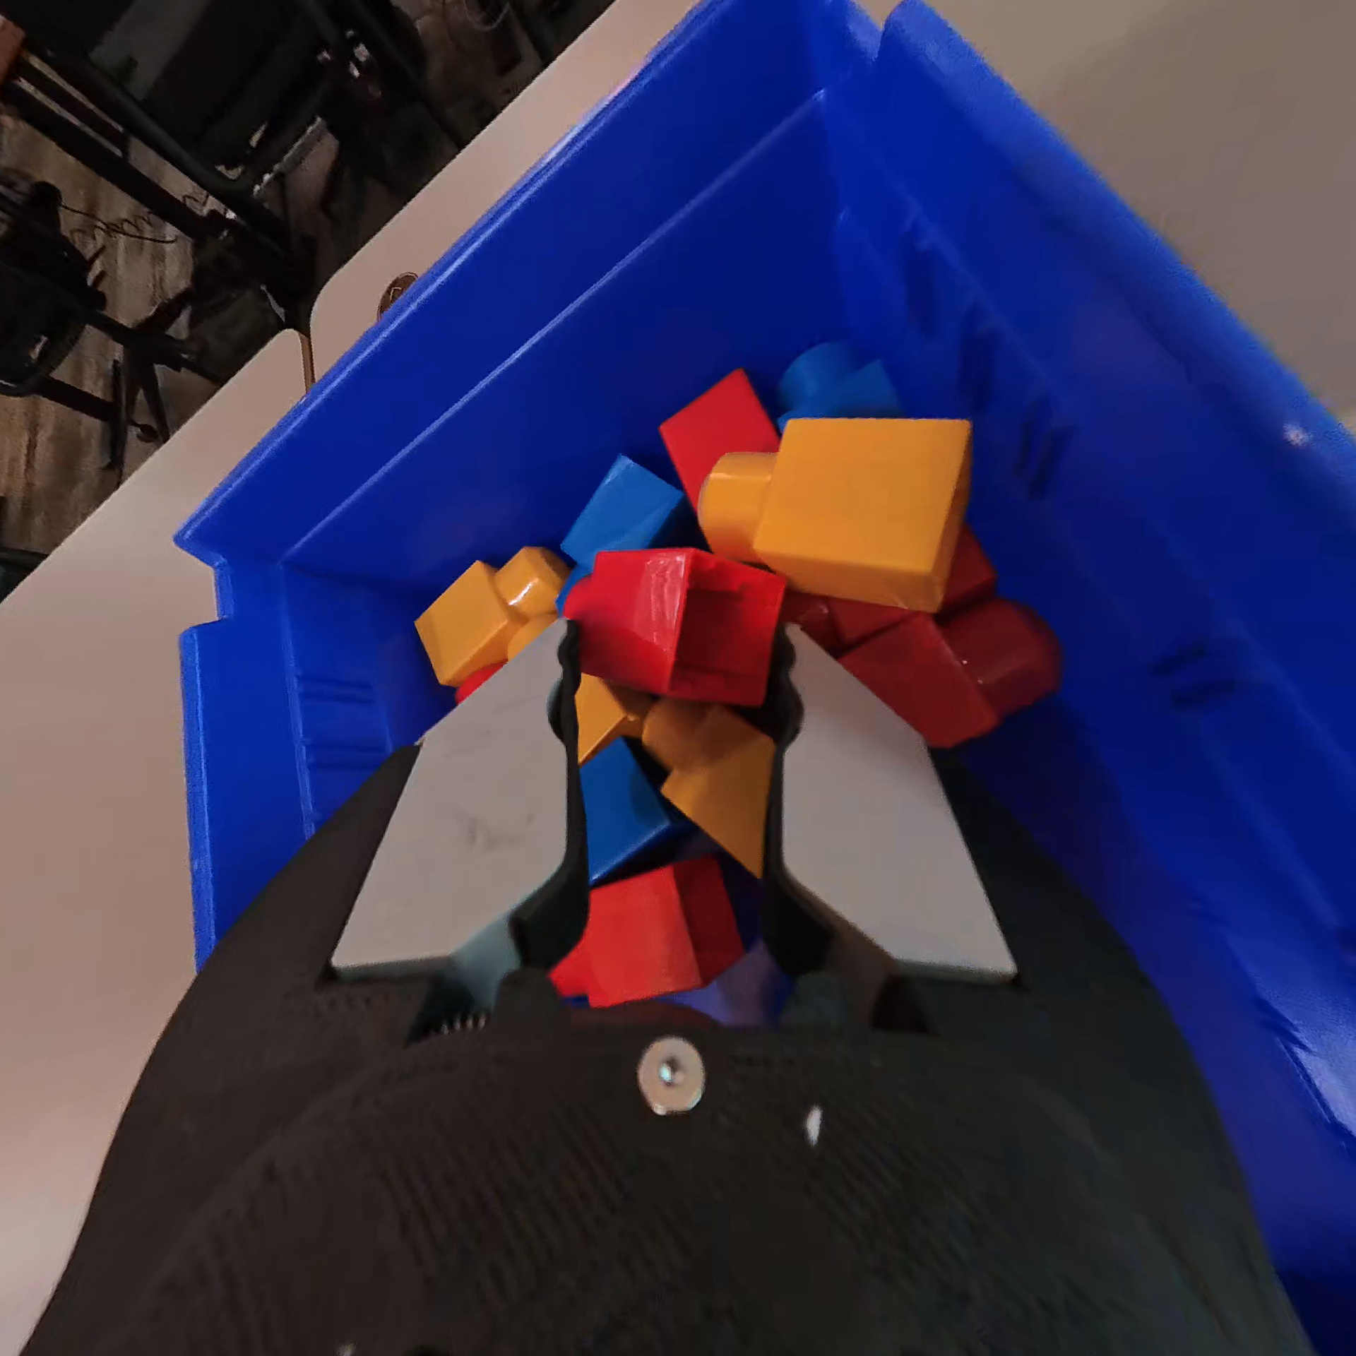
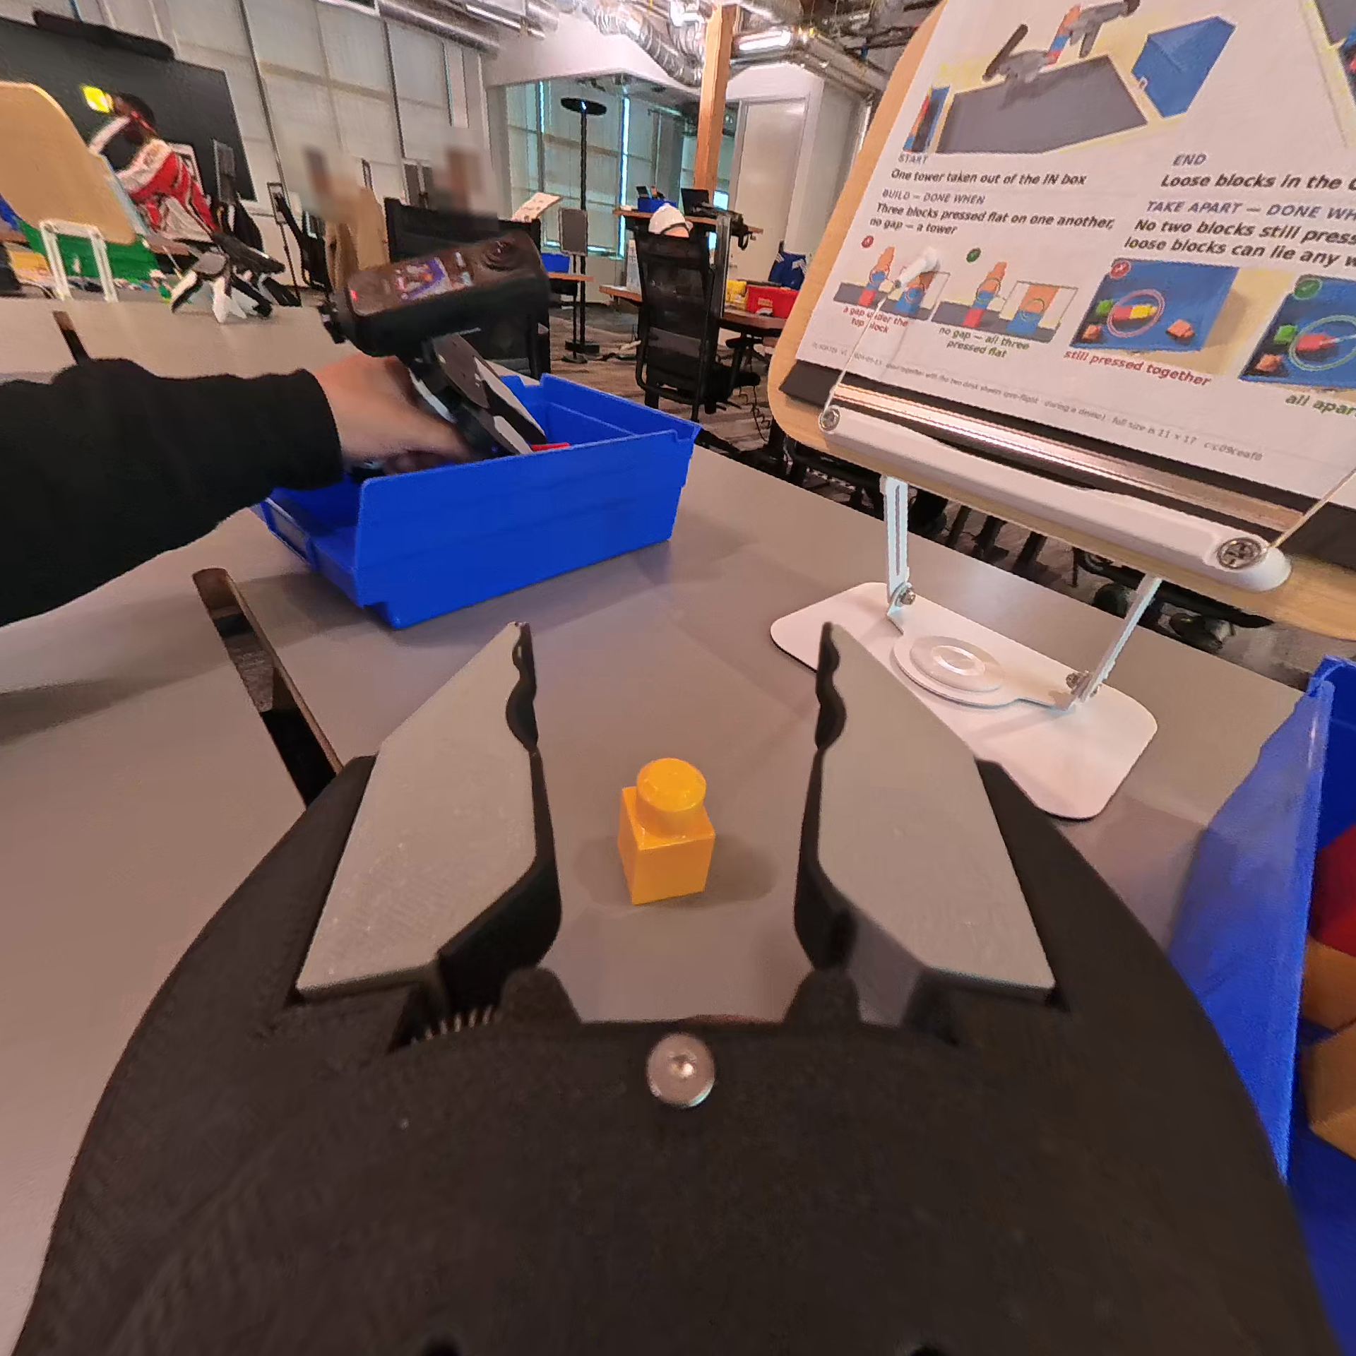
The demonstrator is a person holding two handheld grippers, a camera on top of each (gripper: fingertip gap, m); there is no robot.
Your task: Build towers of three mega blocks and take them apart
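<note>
While the left hand-held gripper [image 1: 675, 646] reaches down into the blue bin [image 1: 514, 411], its two fingers sit against opposite sides of a red block [image 1: 682, 631] on top of the pile, so it looks clamped on that block, though the contact on the right side is partly hidden. That red block lies tipped over, its hollow underside facing the camera and its long axis running roughly across the fingers. Around it lie loose yellow, blue and red blocks; a large yellow block [image 1: 858, 506] rests just beyond, to the right, stud pointing left.

Over at the right hand-held gripper [image 2: 675, 646], the fingers stand wide apart and hold nothing. Between them, nearer the gripper body than the fingertips, a single yellow block [image 2: 666, 833] stands upright on the grey desk [image 2: 147, 807], stud up, touching neither finger. By my reading this is the tower's base, and the red block must travel from the far-left bin to land stud-up on it. A second blue bin [image 2: 1247, 880] sits close on the right.
</note>
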